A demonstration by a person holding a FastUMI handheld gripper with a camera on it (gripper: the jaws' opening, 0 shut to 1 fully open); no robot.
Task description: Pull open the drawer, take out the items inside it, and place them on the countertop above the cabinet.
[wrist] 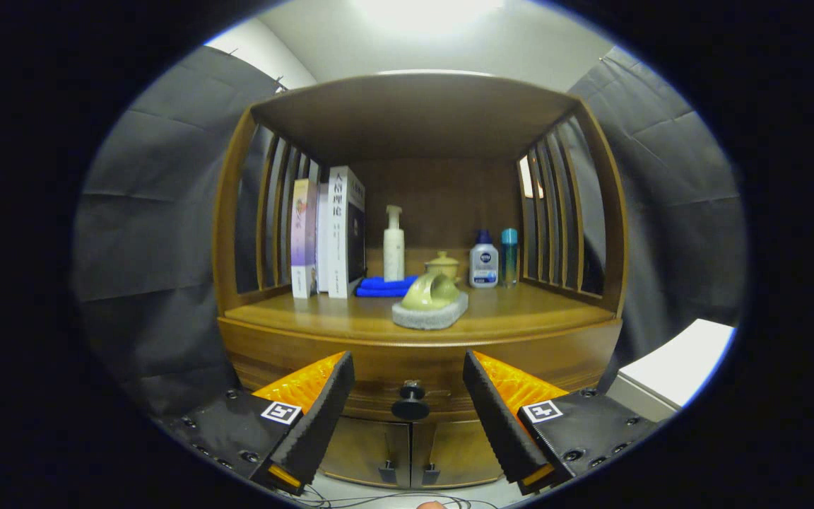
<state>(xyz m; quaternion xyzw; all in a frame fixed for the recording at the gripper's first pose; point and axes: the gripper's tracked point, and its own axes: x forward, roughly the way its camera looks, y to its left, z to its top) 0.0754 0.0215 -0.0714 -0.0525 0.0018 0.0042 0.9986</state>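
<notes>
Drawer closed behind its knob; gripper fingers spread, empty.

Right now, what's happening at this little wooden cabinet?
A person is holding a two-fingered gripper up to the cabinet. Its jaws are open, with the dark drawer knob between them, untouched. The drawer looks closed, so nothing has come out. On the countertop above sit books, a pump bottle, a blue cloth and a sponge scrubber.
</notes>
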